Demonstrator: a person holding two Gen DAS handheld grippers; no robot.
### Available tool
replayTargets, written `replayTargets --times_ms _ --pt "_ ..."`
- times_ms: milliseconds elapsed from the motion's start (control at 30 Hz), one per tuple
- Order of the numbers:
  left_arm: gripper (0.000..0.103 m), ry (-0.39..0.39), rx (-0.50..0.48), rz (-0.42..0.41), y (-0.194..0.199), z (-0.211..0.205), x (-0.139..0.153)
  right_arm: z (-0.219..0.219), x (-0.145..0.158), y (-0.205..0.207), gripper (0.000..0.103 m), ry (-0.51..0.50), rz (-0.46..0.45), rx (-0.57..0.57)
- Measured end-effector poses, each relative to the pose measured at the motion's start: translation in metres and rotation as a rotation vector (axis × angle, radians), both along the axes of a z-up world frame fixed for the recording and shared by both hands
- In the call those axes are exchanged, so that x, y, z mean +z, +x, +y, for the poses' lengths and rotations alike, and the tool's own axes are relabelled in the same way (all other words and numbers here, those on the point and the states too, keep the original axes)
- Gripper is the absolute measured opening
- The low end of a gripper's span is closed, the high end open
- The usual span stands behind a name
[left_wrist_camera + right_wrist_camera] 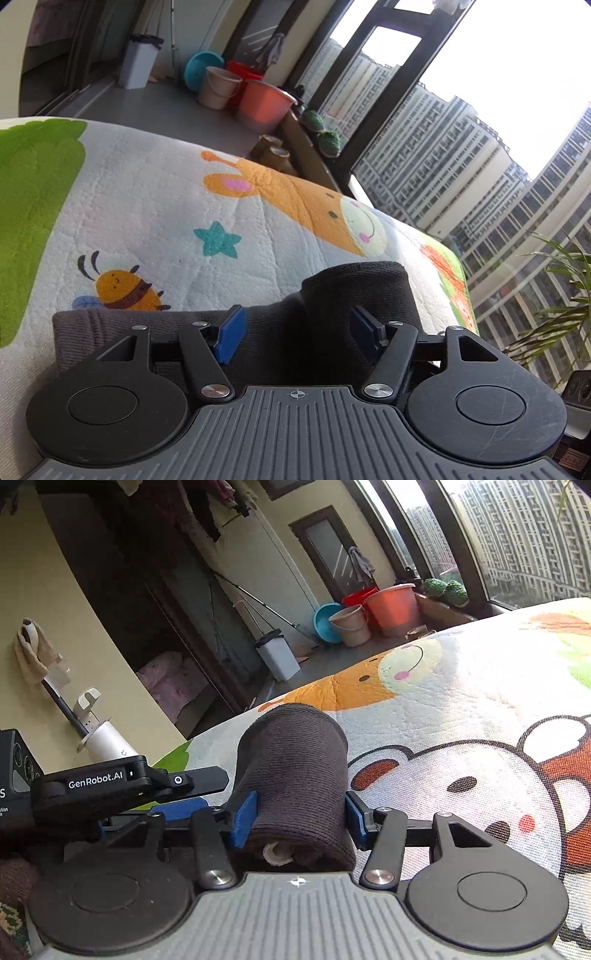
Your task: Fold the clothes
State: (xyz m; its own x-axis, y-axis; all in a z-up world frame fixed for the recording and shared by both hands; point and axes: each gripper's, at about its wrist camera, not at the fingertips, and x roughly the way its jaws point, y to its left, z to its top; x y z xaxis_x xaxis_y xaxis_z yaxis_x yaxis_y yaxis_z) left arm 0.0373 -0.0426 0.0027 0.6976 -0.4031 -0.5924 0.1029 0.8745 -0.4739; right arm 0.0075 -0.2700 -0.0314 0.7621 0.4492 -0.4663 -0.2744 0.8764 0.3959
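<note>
Both grippers at dark garment (295, 771): right gripper (299, 819) clamps roll; left gripper (295, 328) open.

Setting: enclosed balcony of a high-rise apartment home. Evidence: plastic buckets (264, 105) and basin (201, 70) on floor; white bin (277, 657); hanging laundry (360, 566); cartoon-print quilt (166, 206); apartment towers (461, 155) beyond full-height windows.

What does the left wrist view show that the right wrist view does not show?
Only the left wrist view: a bee print, a teal star and the garment's flat part.

Only the right wrist view: the left gripper's body, seen from outside, a bear print, and a pale tag in the roll.

Both: the dark rolled garment between open jaws, the cartoon mat and the orange bucket.
</note>
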Motion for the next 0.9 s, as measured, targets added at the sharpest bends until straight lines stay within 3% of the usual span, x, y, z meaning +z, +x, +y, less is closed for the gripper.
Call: replayTargets --times_ms 200,300,400,467,600,733,867,900 --pt "0.093 -0.012 0.012 -0.044 -0.013 0.016 0.012 0.064 0.013 -0.033 0.048 -0.318 -0.158 0.106" --pt "0.093 -0.006 0.017 -0.058 -0.017 0.021 0.017 0.095 0.012 -0.050 0.049 -0.451 -0.248 0.175" --pt "0.093 0.047 0.048 -0.050 -0.014 0.020 0.009 0.110 0.014 -0.058 0.056 -0.501 -0.299 0.239" --pt "0.092 0.055 0.071 -0.042 -0.013 0.028 0.002 0.105 0.019 -0.058 0.058 -0.474 -0.297 0.265" --pt "0.090 0.051 0.102 -0.037 -0.015 0.044 -0.003 0.075 0.030 -0.043 0.079 -0.282 -0.217 0.229" --pt "0.090 0.036 0.105 -0.034 -0.013 0.049 -0.004 0.041 0.016 -0.009 0.080 -0.068 -0.030 0.111" --pt "0.091 0.045 0.099 -0.035 -0.010 0.045 -0.003 0.024 -0.011 0.014 0.080 0.158 0.123 0.109" --pt "0.093 0.047 0.098 -0.035 -0.009 0.044 -0.003 0.025 -0.016 0.016 0.072 0.184 0.136 0.121"
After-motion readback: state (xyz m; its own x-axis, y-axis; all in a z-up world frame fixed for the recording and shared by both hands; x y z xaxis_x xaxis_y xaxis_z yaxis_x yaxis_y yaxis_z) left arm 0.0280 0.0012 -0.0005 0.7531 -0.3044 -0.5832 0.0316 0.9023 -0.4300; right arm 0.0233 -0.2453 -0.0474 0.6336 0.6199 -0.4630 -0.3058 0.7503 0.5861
